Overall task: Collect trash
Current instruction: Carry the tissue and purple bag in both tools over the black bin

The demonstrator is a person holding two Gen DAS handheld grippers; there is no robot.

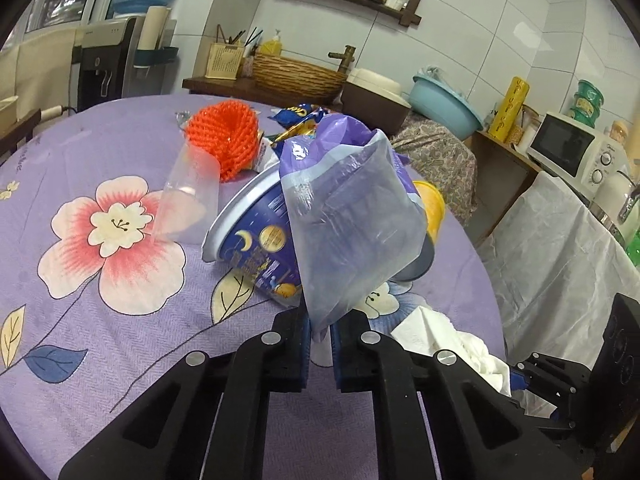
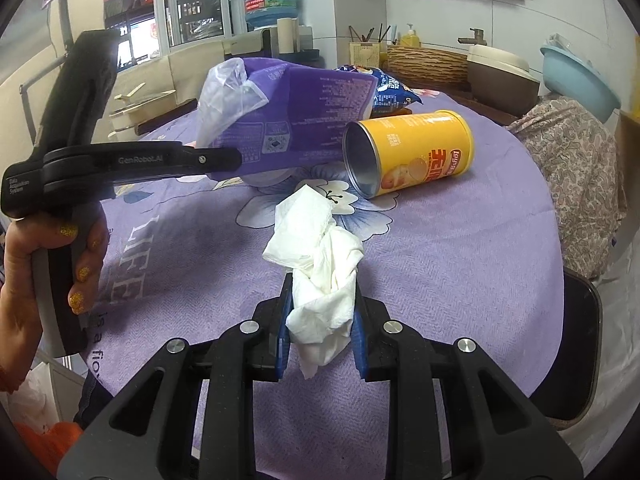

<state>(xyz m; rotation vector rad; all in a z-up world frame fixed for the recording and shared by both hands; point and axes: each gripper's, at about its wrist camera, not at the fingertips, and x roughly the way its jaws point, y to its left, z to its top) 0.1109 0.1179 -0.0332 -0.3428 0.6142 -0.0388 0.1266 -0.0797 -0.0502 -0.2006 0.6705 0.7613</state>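
The left gripper point(image 1: 320, 344) has its two black fingers pinched together on the lower corner of a purple-and-clear plastic wrapper point(image 1: 352, 216), which stands up from the jaws and blocks much of the left wrist view. In the right wrist view the same wrapper point(image 2: 288, 120) hangs out sideways from that gripper's fingers, with the person's left hand point(image 2: 48, 264) (glittery gold nails) wrapped around the handle.

The right gripper point(image 2: 320, 320) is clamped on a crumpled white tissue point(image 2: 320, 248); the blue pads press into the wad from both sides and the loose end rises above the jaws. From the left wrist the tissue point(image 1: 448, 336) shows at the lower right, beside the right gripper's black frame.

Just behind the wrapper a dark blue instant-noodle bowl point(image 1: 256, 248) lies tipped on its side on the purple flowered tablecloth point(image 1: 120, 320). A clear plastic cup point(image 1: 188, 204) lies on its side to the left of the bowl, and an orange foam net point(image 1: 228, 140) sits behind the cup. A yellow chip can point(image 2: 416, 152) lies on its side beyond the tissue, its open mouth turned toward the right wrist camera. A blue snack bag point(image 2: 392, 92) rests farther back on the cloth.
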